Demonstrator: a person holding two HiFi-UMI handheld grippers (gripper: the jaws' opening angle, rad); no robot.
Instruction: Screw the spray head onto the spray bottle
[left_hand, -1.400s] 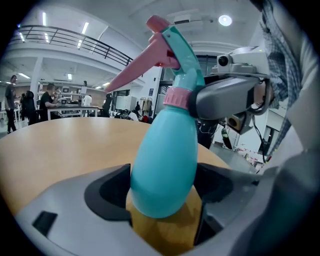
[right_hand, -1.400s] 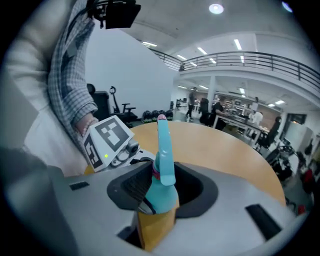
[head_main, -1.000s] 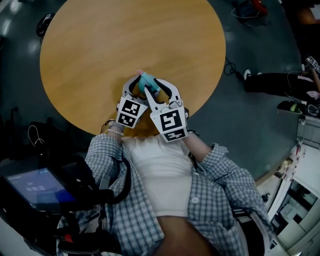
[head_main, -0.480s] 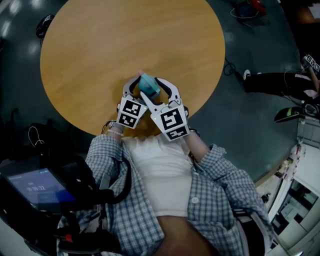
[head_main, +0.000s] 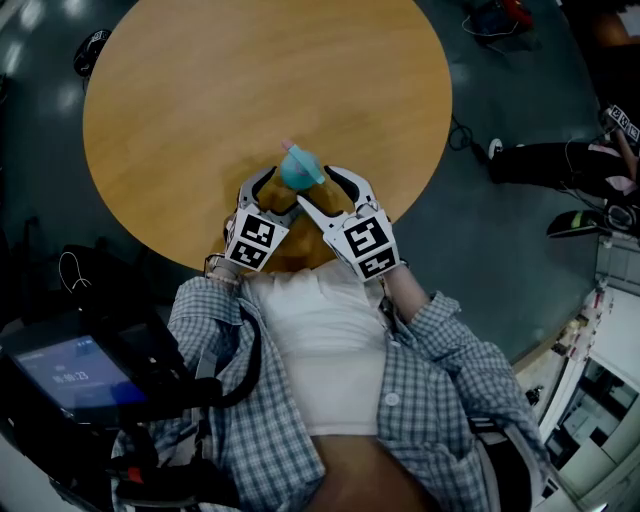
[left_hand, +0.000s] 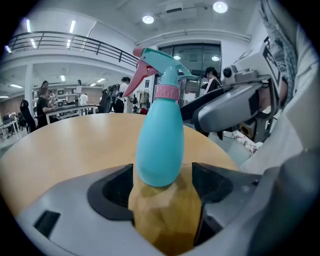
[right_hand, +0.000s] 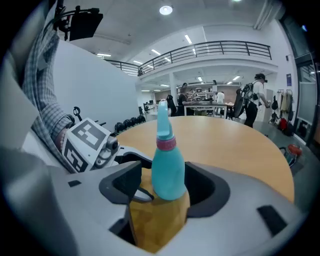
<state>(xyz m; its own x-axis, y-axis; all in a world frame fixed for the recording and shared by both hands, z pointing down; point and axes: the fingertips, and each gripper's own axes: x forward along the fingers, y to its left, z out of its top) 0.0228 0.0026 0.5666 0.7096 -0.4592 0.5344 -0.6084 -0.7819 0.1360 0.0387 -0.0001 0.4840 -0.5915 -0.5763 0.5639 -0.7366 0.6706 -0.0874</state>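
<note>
A teal spray bottle (head_main: 300, 168) stands upright on the round wooden table (head_main: 200, 90). Its teal spray head with a pink trigger (left_hand: 150, 62) sits on the neck above a pink collar (right_hand: 166, 143). My left gripper (head_main: 272, 195) is open just behind the bottle's left side. The bottle's base (left_hand: 160, 150) rises at its jaw tips, and the pads do not press on it. My right gripper (head_main: 328, 192) is open at the bottle's right. Its jaws have just been opening, and the bottle (right_hand: 168, 170) stands free between the tips. Both grippers (left_hand: 162, 185) (right_hand: 162, 187) point at the bottle from the person's side.
The bottle is near the table's near edge (head_main: 330, 235), close to the person's body. The right gripper's arm (left_hand: 235, 107) shows in the left gripper view, and the left gripper's marker cube (right_hand: 87, 142) in the right gripper view. Dark floor with cables and bags surrounds the table; people stand far behind.
Both grippers have drawn back toward the person and spread apart. The right jaws have widened off the bottle, which now stands alone in front of them.
</note>
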